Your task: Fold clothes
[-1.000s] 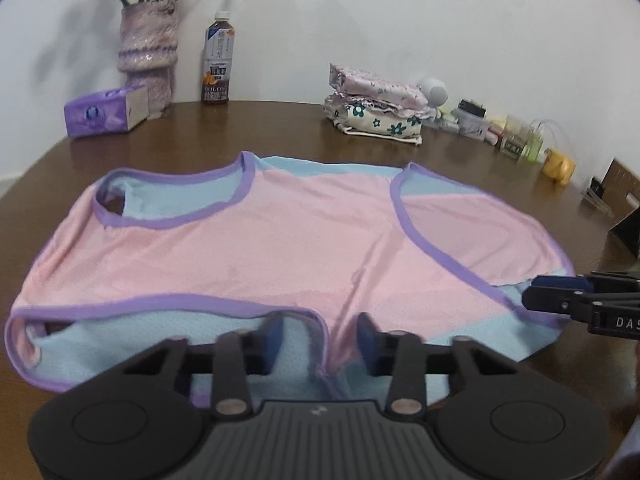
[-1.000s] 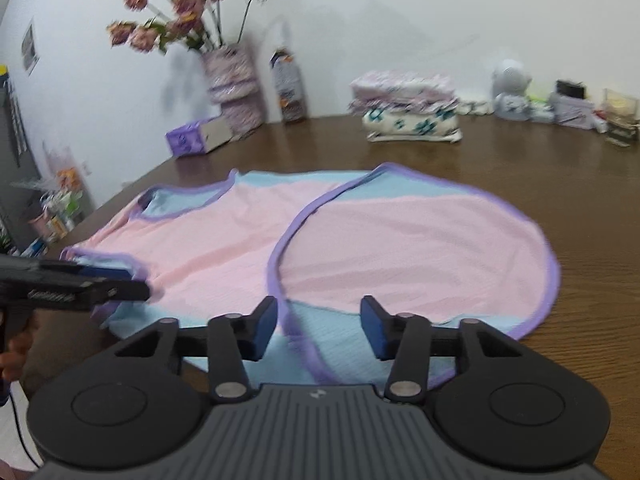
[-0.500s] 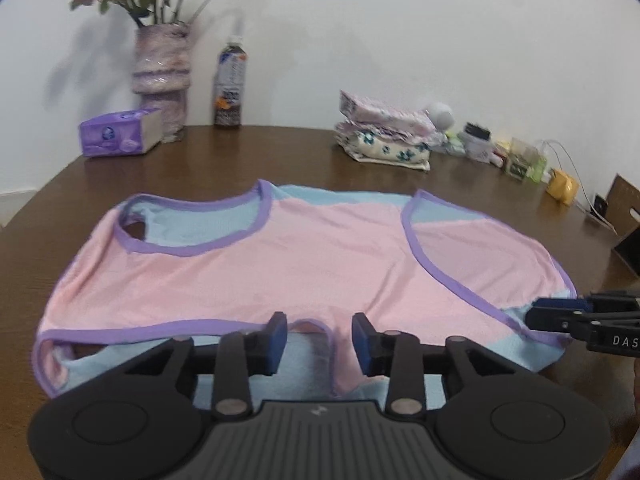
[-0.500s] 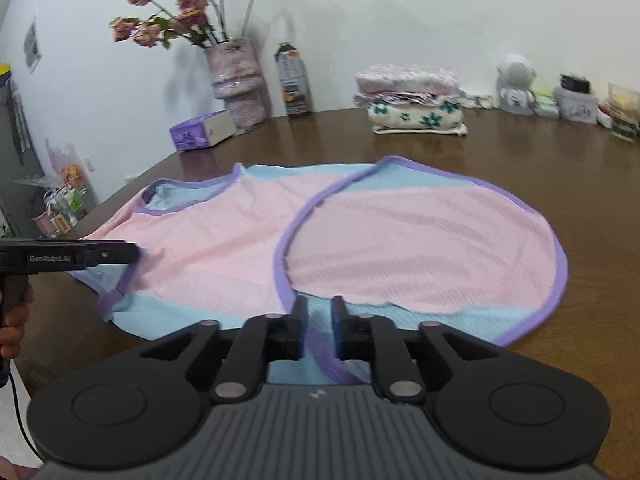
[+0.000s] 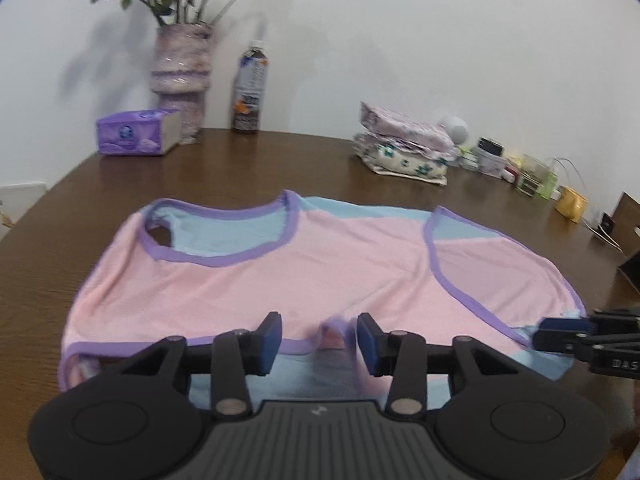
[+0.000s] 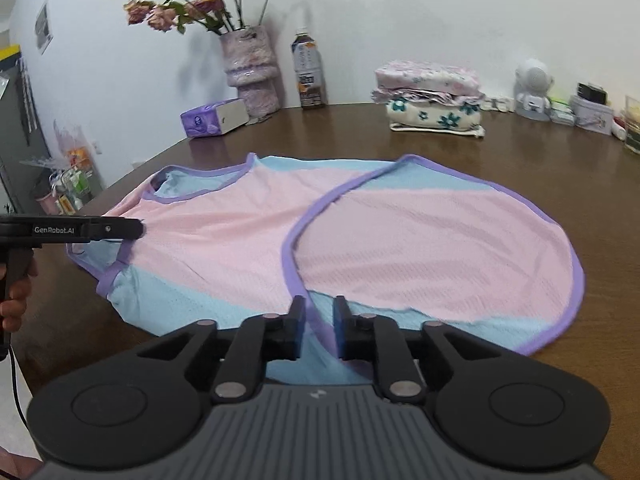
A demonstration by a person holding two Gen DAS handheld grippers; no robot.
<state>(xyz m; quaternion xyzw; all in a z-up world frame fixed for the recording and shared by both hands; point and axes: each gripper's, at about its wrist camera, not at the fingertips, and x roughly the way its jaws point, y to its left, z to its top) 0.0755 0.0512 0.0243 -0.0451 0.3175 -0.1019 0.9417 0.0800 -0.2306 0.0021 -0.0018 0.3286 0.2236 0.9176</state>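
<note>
The pink vest (image 5: 312, 276) lay spread flat along the tabletop's (image 6: 540, 168) near edge, thin, limp mesh best pinched at its purple trim. The left gripper (image 5: 318, 338) gaped around a bunched hem; the right gripper (image 6: 319, 326) was nearly closed over trim, its hold unclear.

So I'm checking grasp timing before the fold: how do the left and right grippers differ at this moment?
The left gripper has its jaws wide apart around a raised bit of purple hem, while the right gripper has its jaws nearly closed with hem between them. The left sits at the shirt's armhole end, the right at the rounded bottom end. Both are at the shirt's near edge on the table, with blue pads.
</note>
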